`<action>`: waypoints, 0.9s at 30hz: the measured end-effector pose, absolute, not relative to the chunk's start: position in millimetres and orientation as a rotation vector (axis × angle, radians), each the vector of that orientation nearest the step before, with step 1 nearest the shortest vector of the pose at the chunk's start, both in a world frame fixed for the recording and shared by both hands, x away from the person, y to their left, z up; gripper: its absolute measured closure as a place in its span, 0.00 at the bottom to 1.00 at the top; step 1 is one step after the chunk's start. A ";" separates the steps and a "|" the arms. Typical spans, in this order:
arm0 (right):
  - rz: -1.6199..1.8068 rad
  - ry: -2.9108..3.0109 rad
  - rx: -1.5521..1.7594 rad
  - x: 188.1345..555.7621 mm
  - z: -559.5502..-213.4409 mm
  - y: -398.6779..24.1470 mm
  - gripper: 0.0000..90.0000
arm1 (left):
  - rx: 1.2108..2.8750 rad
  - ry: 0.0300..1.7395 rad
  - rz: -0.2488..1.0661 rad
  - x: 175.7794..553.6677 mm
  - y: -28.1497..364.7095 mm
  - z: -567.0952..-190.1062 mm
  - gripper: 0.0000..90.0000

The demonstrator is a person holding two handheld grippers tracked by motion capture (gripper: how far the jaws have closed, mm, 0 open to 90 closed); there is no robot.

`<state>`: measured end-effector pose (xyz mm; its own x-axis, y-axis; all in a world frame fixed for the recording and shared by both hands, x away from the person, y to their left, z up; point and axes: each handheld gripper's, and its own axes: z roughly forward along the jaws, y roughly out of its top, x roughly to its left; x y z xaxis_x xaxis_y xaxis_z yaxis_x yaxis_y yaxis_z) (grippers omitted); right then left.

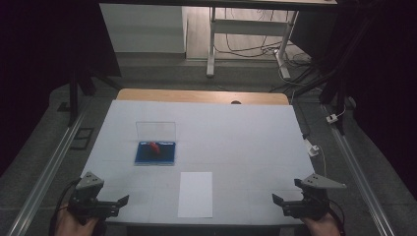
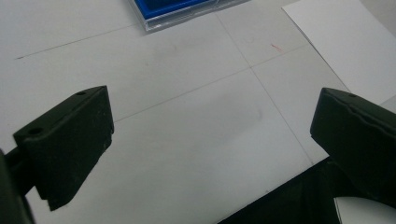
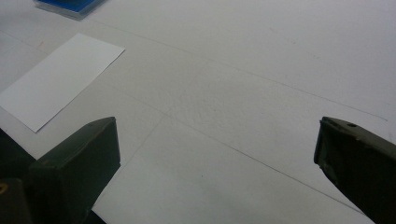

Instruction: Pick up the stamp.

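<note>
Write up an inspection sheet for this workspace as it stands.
Surface: white table cover with faint grid lines, wooden edge at the far side.
Job's things: open clear case with blue tray, a small red object inside; white paper sheet near the front edge.
Clutter: nothing seen.
Grippers: left gripper and right gripper both open, empty, at the near corners.
Cables: loose wires on the floor beyond the table.
Surroundings: dim room, white desk legs behind.
</note>
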<state>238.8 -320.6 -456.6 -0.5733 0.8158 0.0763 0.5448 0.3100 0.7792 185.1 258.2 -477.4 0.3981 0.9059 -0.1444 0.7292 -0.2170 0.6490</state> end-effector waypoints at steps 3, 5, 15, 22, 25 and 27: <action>1.147 2.253 1.228 239.3 -456.7 -321.0 0.00 | 2.001 1.385 0.338 185.1 259.4 -477.0 0.00; 1.150 2.260 1.227 239.7 -456.8 -321.3 0.00 | 1.998 1.381 0.338 185.1 259.7 -476.8 0.00; 1.138 2.275 1.219 240.1 -457.0 -320.3 0.00 | 1.992 1.341 0.367 189.2 255.7 -471.4 0.00; 1.140 2.280 1.221 240.5 -457.3 -319.8 0.00 | 1.976 1.300 0.384 194.7 251.3 -472.6 0.00; 1.141 2.282 1.221 240.6 -457.4 -319.8 0.00 | 1.971 1.300 0.377 199.2 248.7 -474.1 0.00; 1.141 2.284 1.222 240.7 -457.4 -319.7 0.00 | 1.969 1.300 0.376 200.4 248.3 -474.1 0.00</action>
<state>240.7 -319.7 -457.4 -0.5882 0.8033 0.0929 0.5567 0.3190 0.7670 200.4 248.3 -474.1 0.4452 0.8832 -0.1474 0.6682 -0.2181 0.7113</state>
